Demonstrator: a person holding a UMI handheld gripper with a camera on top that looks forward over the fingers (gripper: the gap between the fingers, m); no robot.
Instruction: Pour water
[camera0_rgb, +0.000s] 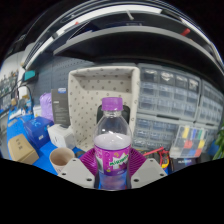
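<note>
The bottle stands upright between the gripper fingers, its long axis vertical and its purple cap pointing up. Both fingers press against its lower sides, so the jaws are clamped on it. The clear body appears to hold water, and a magenta label wraps the lower part; its writing is too small to read. To the near left sits a paper cup, its inside not clearly visible. Behind the bottle is a pale box, and to the right stand drawer cabinets with contents too small to make out.
</note>
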